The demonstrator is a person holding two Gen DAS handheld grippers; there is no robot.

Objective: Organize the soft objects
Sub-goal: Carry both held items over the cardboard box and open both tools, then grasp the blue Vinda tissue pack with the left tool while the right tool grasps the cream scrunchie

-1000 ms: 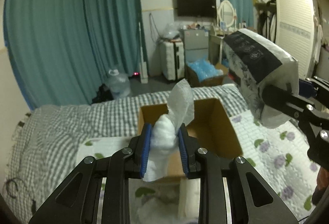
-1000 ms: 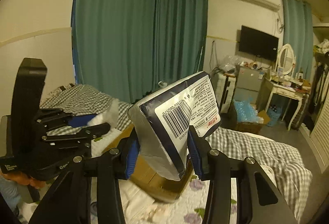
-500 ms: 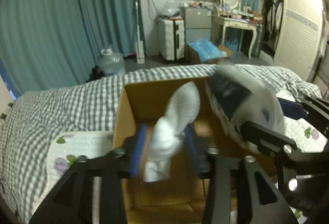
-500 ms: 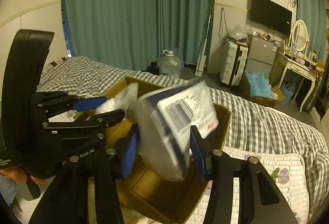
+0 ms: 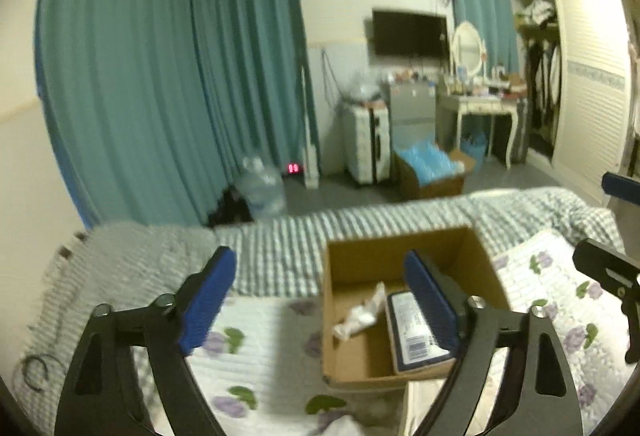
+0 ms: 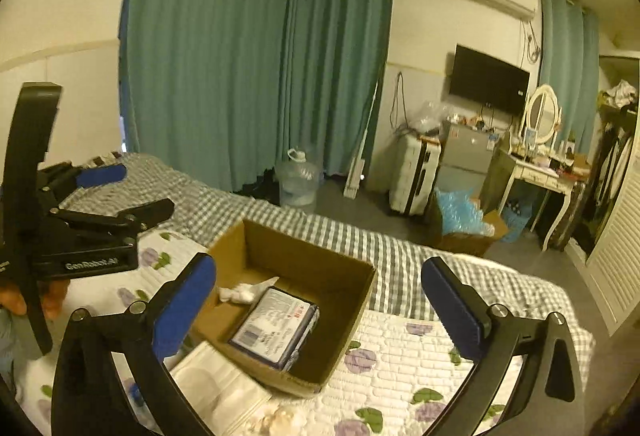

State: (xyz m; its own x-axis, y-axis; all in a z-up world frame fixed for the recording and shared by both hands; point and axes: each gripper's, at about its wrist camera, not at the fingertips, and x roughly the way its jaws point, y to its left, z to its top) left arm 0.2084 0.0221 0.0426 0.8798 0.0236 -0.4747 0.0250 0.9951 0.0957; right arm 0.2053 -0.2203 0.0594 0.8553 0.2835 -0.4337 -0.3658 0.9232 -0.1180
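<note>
An open cardboard box (image 5: pixel 476 252) (image 6: pixel 360 300) stands on the bed. Inside lie a white crumpled cloth (image 5: pixel 360 316) (image 6: pixel 240 290) and a dark blue tissue pack (image 5: pixel 412 332) (image 6: pixel 276 328) with a white label. My left gripper (image 5: pixel 320 292) is open and empty, raised above the bed to the left of the box. My right gripper (image 6: pixel 316 304) is open and empty, above the box. The left gripper also shows in the right wrist view (image 6: pixel 120 191), at the left edge.
The bed carries a white floral quilt (image 6: pixel 412 368) and a grey checked blanket (image 5: pixel 272 252). A white flat packet (image 6: pixel 216 388) lies against the box's near side. Beyond the bed: teal curtains, a water jug (image 6: pixel 298 181), a suitcase and a dressing table.
Both grippers opened and pulled back up from the box. The white cloth and the tissue pack left the jaws and now lie inside the box.
</note>
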